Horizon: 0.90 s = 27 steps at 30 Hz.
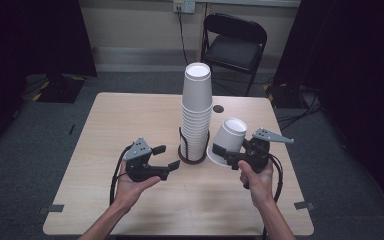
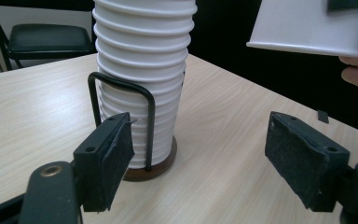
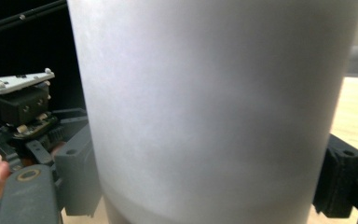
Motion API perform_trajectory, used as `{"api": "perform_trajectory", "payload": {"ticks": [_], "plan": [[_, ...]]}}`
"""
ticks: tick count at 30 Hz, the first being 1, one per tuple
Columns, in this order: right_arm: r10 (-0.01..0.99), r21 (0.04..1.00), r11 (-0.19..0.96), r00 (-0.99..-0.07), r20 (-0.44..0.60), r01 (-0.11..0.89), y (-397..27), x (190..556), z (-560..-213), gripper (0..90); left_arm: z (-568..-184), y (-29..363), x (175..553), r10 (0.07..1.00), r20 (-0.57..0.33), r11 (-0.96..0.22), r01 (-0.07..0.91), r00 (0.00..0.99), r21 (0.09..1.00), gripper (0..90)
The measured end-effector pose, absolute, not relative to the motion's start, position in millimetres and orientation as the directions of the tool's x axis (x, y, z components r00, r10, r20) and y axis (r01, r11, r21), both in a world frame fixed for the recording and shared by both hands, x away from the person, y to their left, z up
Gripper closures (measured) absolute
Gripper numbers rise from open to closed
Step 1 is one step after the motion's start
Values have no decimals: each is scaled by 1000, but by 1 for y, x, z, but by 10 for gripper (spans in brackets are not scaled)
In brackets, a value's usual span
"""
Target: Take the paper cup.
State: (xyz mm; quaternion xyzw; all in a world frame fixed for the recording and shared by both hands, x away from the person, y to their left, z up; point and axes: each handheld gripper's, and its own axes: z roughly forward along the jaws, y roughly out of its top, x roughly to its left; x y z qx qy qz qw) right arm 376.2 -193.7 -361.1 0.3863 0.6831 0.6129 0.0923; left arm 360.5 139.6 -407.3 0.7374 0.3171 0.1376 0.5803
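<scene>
Nearest the viewer, two forearms enter from the bottom edge, each hand holding a gripper. The left gripper (image 1: 166, 157) hovers just left of the holder (image 1: 193, 156), jaws well apart with nothing between them; its pads (image 2: 116, 158) face the wire loop and the lower cups without touching either. The right gripper (image 1: 226, 152) is clamped on one cup (image 1: 228, 141), held upside down and tilted, rim low and base up, just right of the stack (image 1: 196, 112) and apart from it. In the right gripper view the cup wall (image 3: 214, 107) sits squarely between both pads, so the grip looks sound. Beyond the hands, the stack stands upright, mouths down, in the holder near the middle of the table (image 1: 130, 120). Farther off, a chair (image 1: 235, 42) stands against the wall.

The step in hand appears to be setting the held cup apart from the stack, or returning it to the top; the frames do not settle which. To do either well, the cup should be levelled before its rim meets anything, so that it lands flat rather than on one edge. The clamp should stay light, since paper walls dent easily. The free gripper is well placed to steady the holder if the stack is touched; its jaws should close on the wire, not on the cups.
</scene>
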Motion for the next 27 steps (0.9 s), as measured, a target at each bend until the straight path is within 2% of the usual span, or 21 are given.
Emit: {"api": "perform_trajectory", "payload": {"ticks": [3,8,14,20,22,27], "plan": [[622,900,-72,-686,378,430,-191,375,-364,152,-413,144,359,638,-189,-95,319,747,943,294],[596,876,-115,-673,438,468,-189,374,-371,151,-416,149,357,648,-176,-89,303,741,949,299],[566,853,-147,-665,487,500,-183,373,-382,152,-420,144,352,625,-169,-85,281,762,956,347],[551,830,-182,-644,530,527,-179,370,-390,151,-423,135,347,617,-113,-95,217,779,972,363],[540,818,-201,-636,551,538,-178,369,-392,151,-425,132,346,602,-96,-100,194,793,976,396],[518,797,-233,-623,587,557,-177,368,-393,150,-429,128,343,591,-73,-117,174,804,978,398]]}}
